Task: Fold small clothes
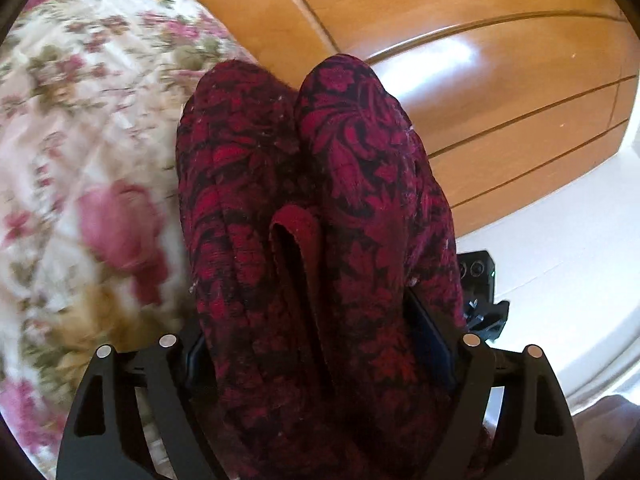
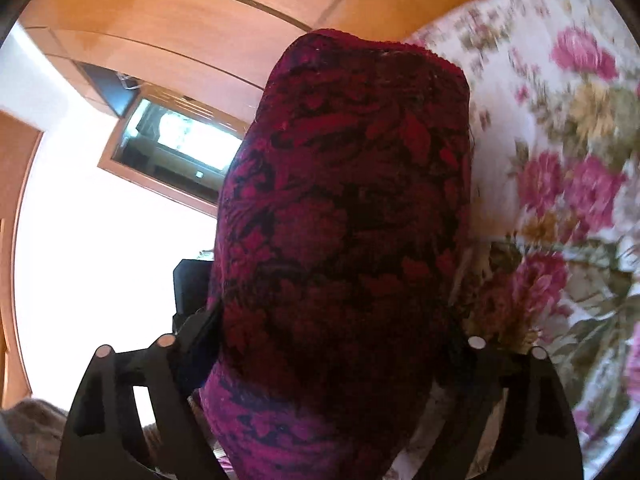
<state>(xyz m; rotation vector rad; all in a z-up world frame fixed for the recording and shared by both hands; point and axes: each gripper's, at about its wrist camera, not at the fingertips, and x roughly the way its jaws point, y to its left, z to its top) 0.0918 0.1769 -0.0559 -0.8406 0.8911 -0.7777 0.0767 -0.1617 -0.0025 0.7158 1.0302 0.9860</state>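
A: Filling both wrist views, a red-and-black patterned cloth [image 1: 320, 208] is bunched up between the fingers of each gripper.

B: Left gripper [image 1: 320, 344] first. State?

A: Jaws stand wide, with the cloth packed between them in two rounded lobes and a plain red hem looping down the middle. Fingers are mostly buried. Whether the pads actually press on the fabric, I cannot tell.

B: Right gripper [image 2: 324, 340]?

A: Same story. Wide jaws, one thick wad of the cloth [image 2: 344, 208] standing up between them and covering the fingertips. Grip or loose hold, cannot tell.

B: Where does the cloth sit in the room?

A: Raised in front of both cameras. Behind it, on the left view's left side, a floral bedspread [image 1: 80, 120]; on the right view's right side, the same bedspread [image 2: 560, 160], blurred.

B: Anything else behind?

A: Wooden panelling [image 1: 440, 40] across the top of the left view, and white wall lower right. A black piece of the other gripper [image 1: 480, 292] peeks out just beside the cloth's right edge. The right view shows panelling [image 2: 180, 32], a framed mirror or window [image 2: 176, 148], bright white wall, and a black device part [image 2: 190, 284] at the cloth's left edge.
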